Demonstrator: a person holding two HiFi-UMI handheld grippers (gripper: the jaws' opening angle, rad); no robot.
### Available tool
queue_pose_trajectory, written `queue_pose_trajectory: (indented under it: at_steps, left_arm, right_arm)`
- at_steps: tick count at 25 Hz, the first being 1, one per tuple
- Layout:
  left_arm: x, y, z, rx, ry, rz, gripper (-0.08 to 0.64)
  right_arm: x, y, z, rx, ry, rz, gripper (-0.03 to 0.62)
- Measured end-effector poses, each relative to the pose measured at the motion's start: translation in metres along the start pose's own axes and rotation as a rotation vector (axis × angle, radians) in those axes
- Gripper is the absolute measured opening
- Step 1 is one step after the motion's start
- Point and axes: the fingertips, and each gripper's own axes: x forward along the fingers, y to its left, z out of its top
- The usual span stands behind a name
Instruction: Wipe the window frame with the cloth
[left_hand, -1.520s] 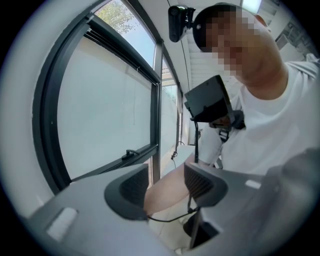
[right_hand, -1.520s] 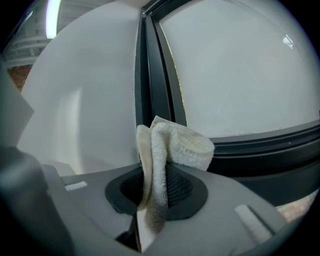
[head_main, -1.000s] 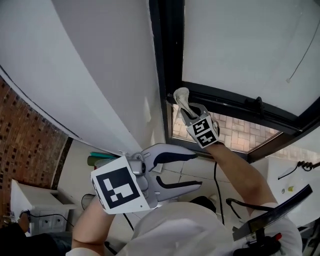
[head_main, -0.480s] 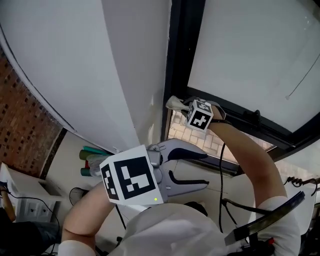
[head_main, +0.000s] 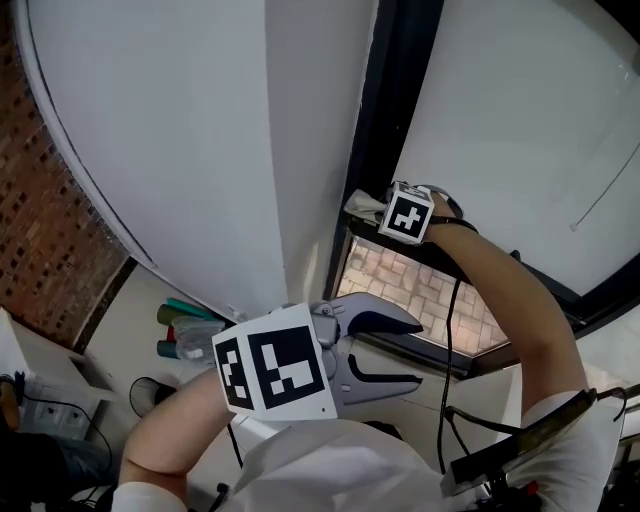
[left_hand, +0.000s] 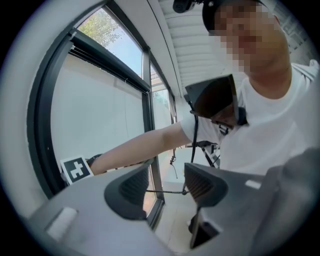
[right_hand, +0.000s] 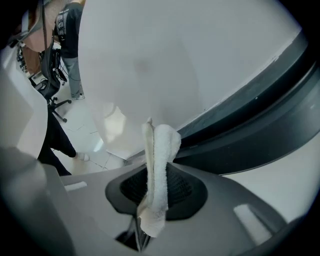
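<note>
In the head view my right gripper (head_main: 378, 212) sits at one o'clock from centre, pinching the white cloth (head_main: 362, 203) against what seems to be the inner corner of the black window frame (head_main: 385, 130). My left gripper (head_main: 410, 352) hangs at five o'clock, well apart from the frame.

In the left gripper view my jaws are spread with nothing between them, and the frame runs along nine o'clock.

In the right gripper view my jaws are pressed together on the folded cloth, which stands up toward twelve o'clock. The frame crosses at three o'clock.
</note>
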Motion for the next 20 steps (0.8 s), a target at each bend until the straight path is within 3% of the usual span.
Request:
queue_pose_trajectory:
  at_steps: [20]
  left_arm:
    - [-0.006,-0.008,0.006,0.039,-0.036,-0.010,0.242]
  right_arm:
    - [-0.126,-0.104,0.034,-0.068,0.021,-0.196,0.069]
